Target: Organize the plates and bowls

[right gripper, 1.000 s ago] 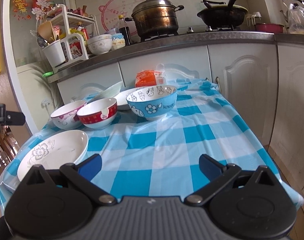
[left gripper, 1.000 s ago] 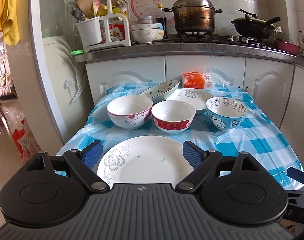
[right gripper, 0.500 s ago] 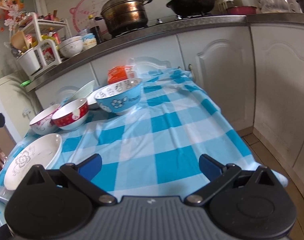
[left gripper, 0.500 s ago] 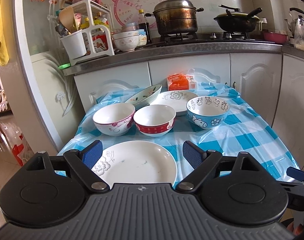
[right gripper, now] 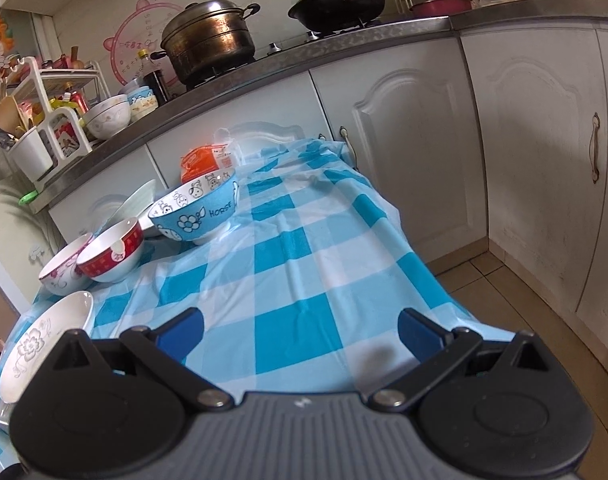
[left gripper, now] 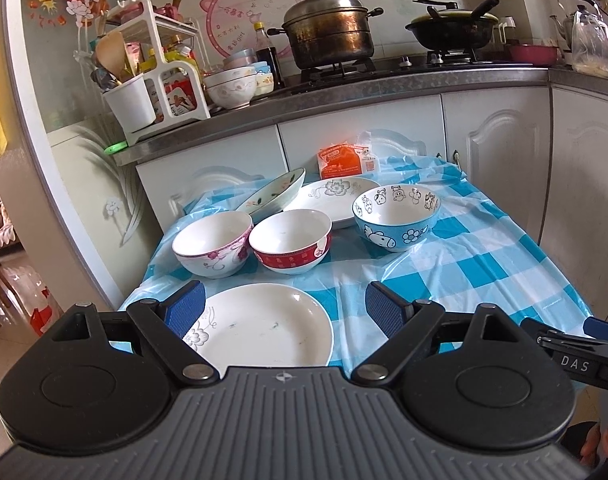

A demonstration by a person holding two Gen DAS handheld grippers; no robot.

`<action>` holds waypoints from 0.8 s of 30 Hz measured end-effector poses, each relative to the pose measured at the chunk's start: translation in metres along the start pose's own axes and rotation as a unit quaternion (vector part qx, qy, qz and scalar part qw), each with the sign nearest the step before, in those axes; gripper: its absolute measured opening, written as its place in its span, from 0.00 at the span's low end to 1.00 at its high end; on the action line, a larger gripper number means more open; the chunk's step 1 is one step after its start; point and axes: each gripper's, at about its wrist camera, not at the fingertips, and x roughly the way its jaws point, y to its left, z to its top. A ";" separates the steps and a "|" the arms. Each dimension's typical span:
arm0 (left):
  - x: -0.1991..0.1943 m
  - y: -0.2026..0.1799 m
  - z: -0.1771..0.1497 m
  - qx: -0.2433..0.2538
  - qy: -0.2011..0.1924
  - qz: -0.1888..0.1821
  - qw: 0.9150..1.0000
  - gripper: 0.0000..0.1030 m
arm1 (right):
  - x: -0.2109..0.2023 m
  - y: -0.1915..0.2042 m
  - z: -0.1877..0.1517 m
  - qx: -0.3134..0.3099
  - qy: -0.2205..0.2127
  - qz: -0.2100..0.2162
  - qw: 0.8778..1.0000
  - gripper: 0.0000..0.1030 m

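On the blue checked tablecloth (left gripper: 484,256) lie a white flowered plate (left gripper: 263,328) at the front, a pink-flowered bowl (left gripper: 213,246), a red-banded bowl (left gripper: 289,246) and a blue cartoon bowl (left gripper: 396,216) in a row, then a second flowered plate (left gripper: 336,196) and a tilted floral dish (left gripper: 273,196) behind. My left gripper (left gripper: 281,308) is open and empty above the front plate. My right gripper (right gripper: 299,332) is open and empty over the bare cloth (right gripper: 287,280), right of the bowls (right gripper: 195,212).
An orange packet (left gripper: 340,162) stands at the table's back edge. White cabinets (right gripper: 424,152) and a counter with a steel pot (left gripper: 328,36), wok (left gripper: 452,30), utensil rack (left gripper: 151,80) and stacked bowls (left gripper: 229,88) lie behind. Tiled floor (right gripper: 516,300) drops off at the right.
Both grippers have drawn back and swung right. The dishes look smaller and farther in the left view; the right view has tilted and shows more cabinets and floor. No dish has moved.
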 end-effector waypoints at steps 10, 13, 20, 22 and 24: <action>0.041 0.010 -0.004 -0.010 0.032 -0.028 0.999 1.00 | 0.010 -0.004 0.001 -0.013 0.011 0.002 1.000 0.99; 0.058 0.023 -0.006 -0.033 0.041 -0.045 0.998 1.00 | 0.013 -0.003 0.002 -0.024 0.007 0.003 1.000 0.99; 0.091 0.074 -0.006 -0.124 0.047 -0.097 0.986 1.00 | 0.017 0.008 0.019 -0.039 -0.003 0.035 0.999 0.99; 0.102 0.091 -0.002 -0.153 0.051 -0.116 0.980 1.00 | 0.022 0.016 0.025 -0.050 0.005 0.050 0.997 0.99; 0.116 0.109 0.007 -0.175 0.054 -0.140 0.973 1.00 | 0.032 0.026 0.033 -0.057 0.019 0.063 0.996 0.99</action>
